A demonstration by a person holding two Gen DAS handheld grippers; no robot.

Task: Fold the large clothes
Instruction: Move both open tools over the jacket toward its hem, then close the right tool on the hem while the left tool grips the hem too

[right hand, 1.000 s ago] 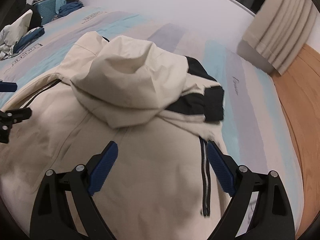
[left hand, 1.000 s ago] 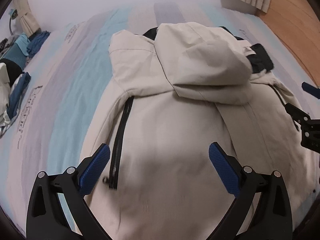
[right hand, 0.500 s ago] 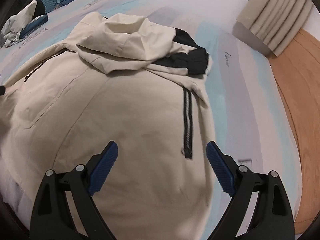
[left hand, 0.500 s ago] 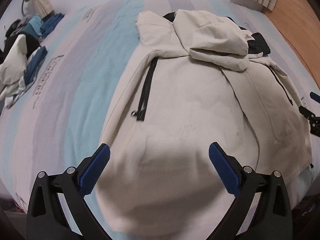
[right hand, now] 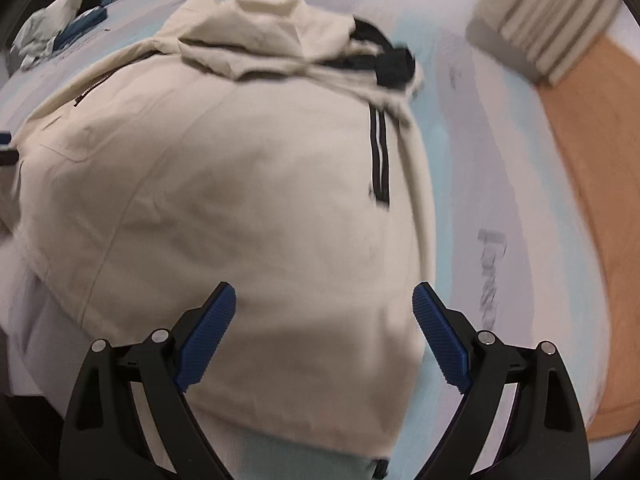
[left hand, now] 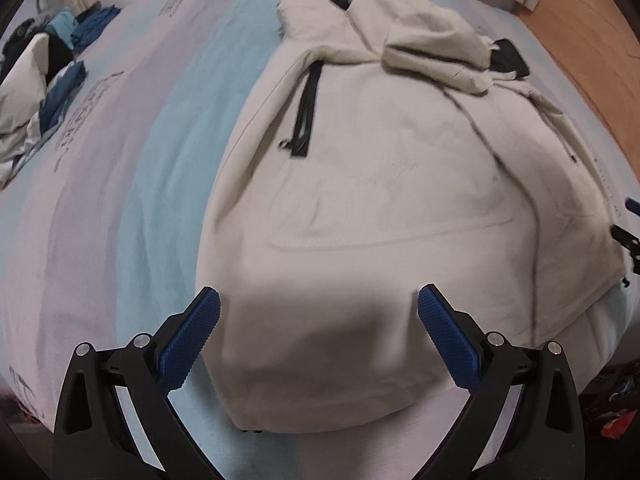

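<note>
Cream jacket (left hand: 384, 200) lies flat on the bed (left hand: 120, 168), sleeves seemingly tucked under. Both tools, left (left hand: 319, 338) and right (right hand: 324, 334), hang released above its hem; folding the body remains.

Cream hooded jacket (left hand: 384, 184) lies flat on striped bedding (left hand: 120, 200); left gripper (left hand: 319, 320) (fingers spread) seemingly hovers above.

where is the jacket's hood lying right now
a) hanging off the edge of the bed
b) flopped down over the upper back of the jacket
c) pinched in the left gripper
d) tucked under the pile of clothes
b: the hood lies flat on the upper part of the cream jacket, which is spread on the bed; both grippers are open and empty.
</note>
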